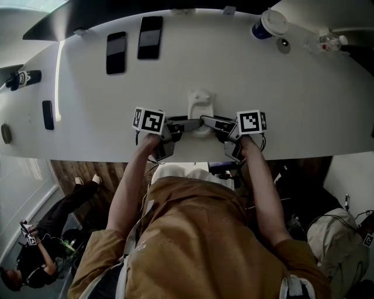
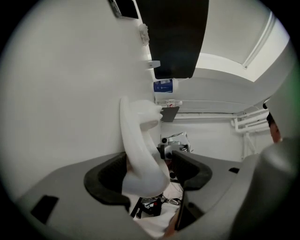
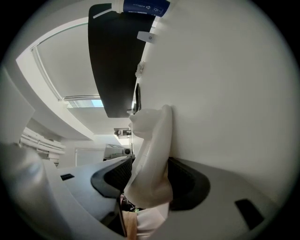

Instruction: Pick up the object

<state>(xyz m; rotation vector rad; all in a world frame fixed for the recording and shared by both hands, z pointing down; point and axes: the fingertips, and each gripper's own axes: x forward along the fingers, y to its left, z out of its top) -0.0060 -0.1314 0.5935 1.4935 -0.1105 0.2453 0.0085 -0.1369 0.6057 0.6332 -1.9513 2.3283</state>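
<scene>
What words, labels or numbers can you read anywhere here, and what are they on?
Blue label on the container: white print, too small to read.
Left gripper and right gripper cubes: black square patterns, no words.
White object: no print visible.
Two phones: screens dark, no text.

Your object (image 1: 201, 108) sits on the table (image 1: 304, 99) near its front edge, straight ahead of you. Your left gripper (image 1: 190, 124) meets it from the left and your right gripper (image 1: 210, 121) from the right, each with the object's base between its jaws. Behind and to the left lies a phone (image 1: 115, 52), with a second phone (image 1: 150, 37) just right of it. A cup (image 1: 267, 24) stands far back on the right.
</scene>
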